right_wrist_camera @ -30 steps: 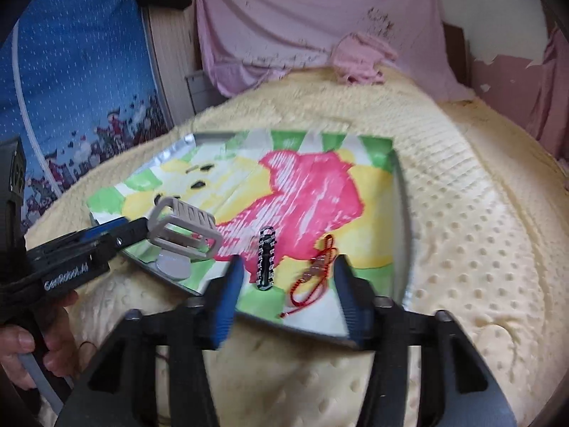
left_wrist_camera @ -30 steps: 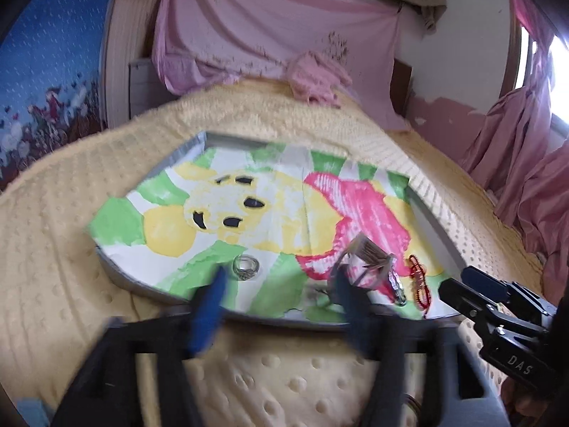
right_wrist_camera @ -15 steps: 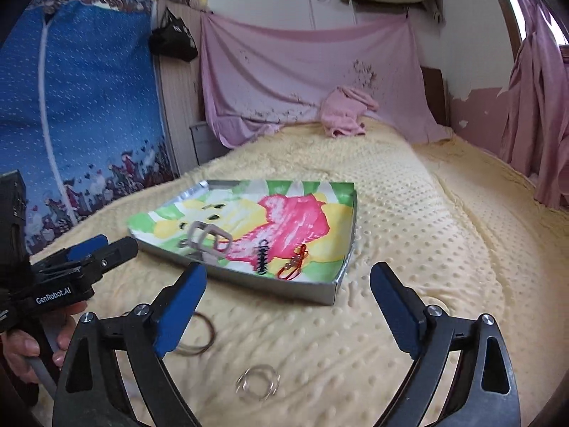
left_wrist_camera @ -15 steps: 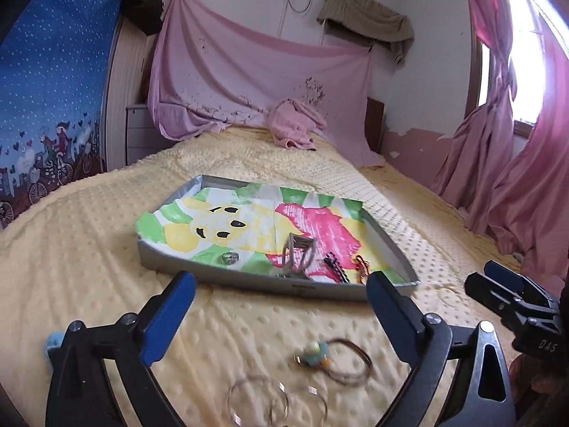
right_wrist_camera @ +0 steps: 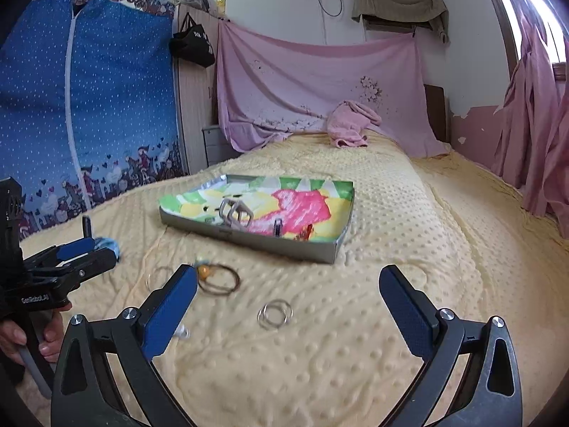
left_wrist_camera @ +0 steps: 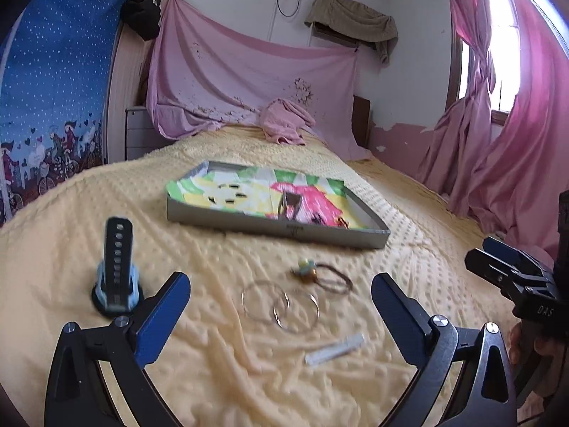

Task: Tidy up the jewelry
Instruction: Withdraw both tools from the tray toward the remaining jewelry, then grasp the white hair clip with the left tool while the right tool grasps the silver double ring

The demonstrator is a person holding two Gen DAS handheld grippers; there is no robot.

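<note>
A shallow tray (left_wrist_camera: pixel 277 229) with a colourful cartoon lining lies on the yellow bed; it also shows in the right wrist view (right_wrist_camera: pixel 249 240). In it are a grey geometric hair clip (right_wrist_camera: pixel 234 213), a dark clip (right_wrist_camera: pixel 277 227) and a red bracelet (right_wrist_camera: pixel 307 233). On the bedspread in front lie two thin hoops (left_wrist_camera: pixel 281 304), a brown hair tie with a charm (left_wrist_camera: pixel 320 274), a small white stick (left_wrist_camera: pixel 334 348) and a pair of silver rings (right_wrist_camera: pixel 275 314). My left gripper (left_wrist_camera: pixel 279 306) is open above the hoops. My right gripper (right_wrist_camera: pixel 288 302) is open above the rings.
A black watch on a pale blue stand (left_wrist_camera: pixel 115 284) stands on the bed at the left. A pink cloth (left_wrist_camera: pixel 284 124) lies at the bed's far end. A blue fabric wardrobe (right_wrist_camera: pixel 89 106) is at the left, pink curtains (left_wrist_camera: pixel 515 142) at the right.
Both grippers have pulled back from the tray toward the near end of the bed and opened wide. The hair clip now lies in the tray. The loose jewelry on the bedspread has come into view.
</note>
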